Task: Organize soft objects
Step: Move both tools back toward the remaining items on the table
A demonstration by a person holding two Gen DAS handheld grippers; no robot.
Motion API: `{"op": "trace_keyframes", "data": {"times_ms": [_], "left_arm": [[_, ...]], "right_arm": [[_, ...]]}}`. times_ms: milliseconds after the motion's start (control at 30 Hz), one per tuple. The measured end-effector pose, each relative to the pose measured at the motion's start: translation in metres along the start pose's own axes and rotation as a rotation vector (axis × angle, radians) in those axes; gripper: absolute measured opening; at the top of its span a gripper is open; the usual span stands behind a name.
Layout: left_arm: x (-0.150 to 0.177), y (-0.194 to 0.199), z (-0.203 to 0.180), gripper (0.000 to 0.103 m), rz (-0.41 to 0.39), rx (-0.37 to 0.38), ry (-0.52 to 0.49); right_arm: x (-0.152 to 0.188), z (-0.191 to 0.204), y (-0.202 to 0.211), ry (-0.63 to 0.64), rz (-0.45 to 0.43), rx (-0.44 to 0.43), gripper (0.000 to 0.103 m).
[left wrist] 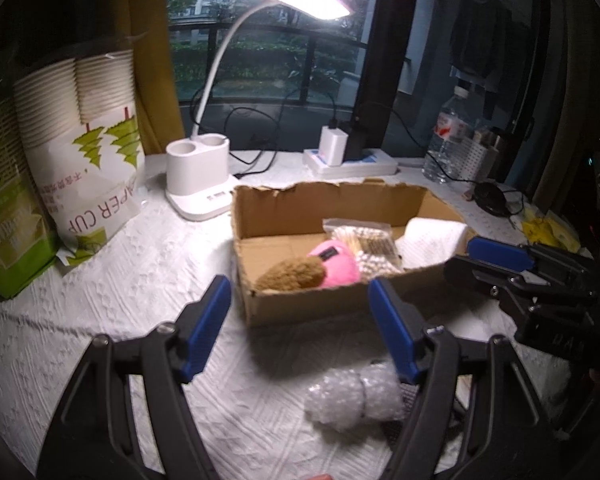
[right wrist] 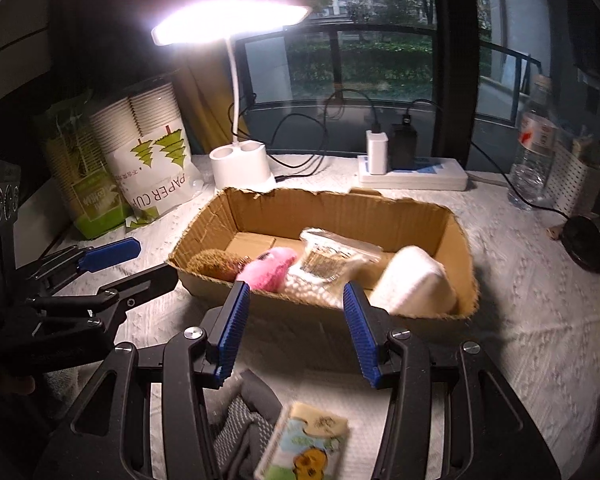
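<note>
Left tool (left wrist: 298, 332): blue-padded fingers spread wide, released, holding nothing and touching nothing; poised above the white textured cloth on the counter (left wrist: 120, 300), near side of the cardboard box (left wrist: 328, 304). Seen from the right wrist view it sits at far left (right wrist: 112, 256), also spread.

Right tool (right wrist: 296, 328): fingers wide apart, released, nothing between them; poised just near of the box's front wall (right wrist: 300, 312). In the left wrist view it shows at the right edge (left wrist: 496, 256).

Bubble wrap roll (left wrist: 356, 400): on the cloth just below the left tool's right finger, outside the box.

Grey knitted item (right wrist: 240, 428): on the cloth under the right tool, outside the box; beside it to the right a small packet with cartoon print (right wrist: 304, 444), writing not legible.

Box contents, left to right: brown fuzzy item (right wrist: 216, 264), pink plush item (right wrist: 268, 270) touching it, clear bag of cotton swabs (right wrist: 328, 264), white folded soft pad (right wrist: 412, 284) leaning at the right end.

Far left: sleeve of stacked cups (left wrist: 88, 148) printed "PAPER CUP", upside down, with green tree motifs and small Chinese characters; a green-labelled pack (left wrist: 8, 224) beside it, text unreadable.

Far centre: white desk lamp (left wrist: 200, 176), lit. Far right: power strip (left wrist: 352, 162) with white charger, and a clear water bottle (left wrist: 448, 140) with red label, unreadable
</note>
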State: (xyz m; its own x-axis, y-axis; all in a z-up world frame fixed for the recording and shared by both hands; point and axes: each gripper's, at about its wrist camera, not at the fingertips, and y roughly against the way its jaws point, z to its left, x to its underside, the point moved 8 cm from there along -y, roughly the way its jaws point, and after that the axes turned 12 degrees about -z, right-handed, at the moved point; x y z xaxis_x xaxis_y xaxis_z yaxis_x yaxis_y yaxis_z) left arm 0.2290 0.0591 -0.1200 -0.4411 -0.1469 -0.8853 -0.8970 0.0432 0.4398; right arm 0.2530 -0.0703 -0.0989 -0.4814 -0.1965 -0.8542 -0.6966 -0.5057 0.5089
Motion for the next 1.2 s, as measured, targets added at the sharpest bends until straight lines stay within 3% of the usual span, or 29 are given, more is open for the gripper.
{"op": "trace_keyframes", "data": {"times_ms": [733,1200], "left_arm": [[0.03,0.012,-0.071,0.073,0.041,0.065,-0.074],[0.059,0.0,-0.123,0.073,0.128,0.084,-0.162]], "right_arm": [[0.048,-0.052,0.052,-0.086,-0.007,0.07,0.051],[0.074,-0.085,0.064,-0.164,-0.025,0.054,0.051]]}}
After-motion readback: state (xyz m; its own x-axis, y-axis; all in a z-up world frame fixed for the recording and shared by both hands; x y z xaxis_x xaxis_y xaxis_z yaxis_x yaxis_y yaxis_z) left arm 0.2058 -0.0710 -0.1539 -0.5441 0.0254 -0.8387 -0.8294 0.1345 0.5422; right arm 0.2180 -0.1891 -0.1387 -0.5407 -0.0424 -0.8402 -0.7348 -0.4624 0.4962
